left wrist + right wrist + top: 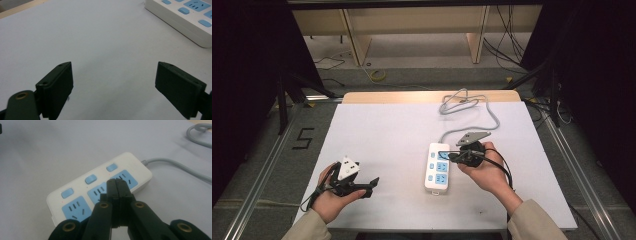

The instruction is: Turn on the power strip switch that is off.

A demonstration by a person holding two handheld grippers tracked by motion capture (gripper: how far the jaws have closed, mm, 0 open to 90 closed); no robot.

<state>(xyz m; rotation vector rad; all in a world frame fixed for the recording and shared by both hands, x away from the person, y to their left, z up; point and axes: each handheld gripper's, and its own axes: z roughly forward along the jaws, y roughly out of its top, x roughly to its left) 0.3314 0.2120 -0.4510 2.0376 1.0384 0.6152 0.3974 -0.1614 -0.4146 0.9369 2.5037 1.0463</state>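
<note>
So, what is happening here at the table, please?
A person holds one gripper in each hand over a white table. The right gripper, its fingers shut together with nothing between them, is over the white power strip, near the blue socket at the cable end. Whether it touches the strip is hard to tell. The left gripper is open and apart from the strip, above bare table. The strip's grey cable runs to the far edge.
</note>
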